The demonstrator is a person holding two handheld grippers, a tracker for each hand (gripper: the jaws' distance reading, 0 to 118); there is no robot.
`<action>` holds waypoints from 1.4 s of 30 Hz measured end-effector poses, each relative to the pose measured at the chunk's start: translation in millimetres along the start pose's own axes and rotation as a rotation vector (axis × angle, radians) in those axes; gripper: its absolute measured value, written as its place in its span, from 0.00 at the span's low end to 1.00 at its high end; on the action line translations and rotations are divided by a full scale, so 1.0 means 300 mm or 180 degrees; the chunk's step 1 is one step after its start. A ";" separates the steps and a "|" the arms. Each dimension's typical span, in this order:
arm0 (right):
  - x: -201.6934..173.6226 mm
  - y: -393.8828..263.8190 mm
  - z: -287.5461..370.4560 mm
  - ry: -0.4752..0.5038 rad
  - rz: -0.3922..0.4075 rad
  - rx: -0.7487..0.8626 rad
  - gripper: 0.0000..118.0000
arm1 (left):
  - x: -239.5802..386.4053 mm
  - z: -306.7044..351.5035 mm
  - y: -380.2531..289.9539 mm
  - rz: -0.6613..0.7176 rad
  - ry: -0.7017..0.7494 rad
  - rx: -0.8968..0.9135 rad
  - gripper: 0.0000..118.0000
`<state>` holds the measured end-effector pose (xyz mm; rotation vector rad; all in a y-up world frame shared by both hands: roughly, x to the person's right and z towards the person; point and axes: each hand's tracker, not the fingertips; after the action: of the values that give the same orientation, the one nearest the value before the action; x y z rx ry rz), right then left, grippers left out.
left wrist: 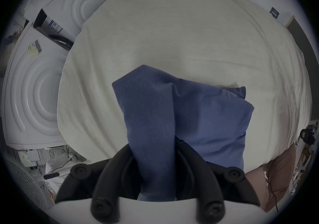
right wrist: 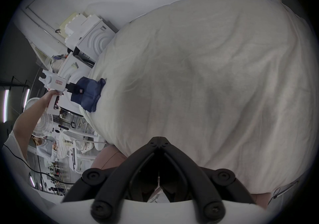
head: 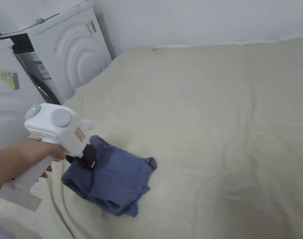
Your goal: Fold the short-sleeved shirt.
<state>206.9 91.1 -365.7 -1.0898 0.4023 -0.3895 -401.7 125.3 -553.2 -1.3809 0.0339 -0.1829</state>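
Cream bed sheet (head: 210, 109) beneath: my left gripper (left wrist: 156, 141) jaws clamp the folded blue shirt (head: 116, 180); right gripper (right wrist: 159, 143) jaws closed, empty. One-sided lifting could spill the folds.

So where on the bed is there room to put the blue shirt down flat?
Nearly all of the cream bed cover is bare: from the folded blue shirt across to the right and up to the white wall. It is crowded only at the near left corner, where the left gripper pinches the shirt beside the white machines.
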 end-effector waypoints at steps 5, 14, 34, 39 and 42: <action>-0.030 0.022 -0.028 -0.0030 0.0048 -0.0066 0.00 | -0.051 -0.007 -0.020 0.0093 0.0176 0.0213 0.67; -0.026 0.015 0.010 0.0012 -0.0018 -0.0003 0.00 | -0.034 0.078 -0.072 0.0326 -0.0052 0.0676 0.92; -0.092 -0.149 0.587 -0.0713 0.0645 0.2314 0.00 | 1.041 0.663 -0.579 -0.0028 -0.0803 0.4102 0.00; -0.176 -0.301 0.668 -0.1017 0.1109 0.3527 0.00 | 1.193 0.729 -0.715 0.0166 -0.0460 0.4735 0.00; -0.189 -0.369 0.663 -0.1365 0.1296 0.3940 0.00 | 1.214 0.723 -0.788 0.0242 -0.0160 0.5029 0.00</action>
<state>245.1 226.2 -177.8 0.1423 -0.0485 0.0113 -40.4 240.1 -250.5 0.1928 -0.0889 -0.0596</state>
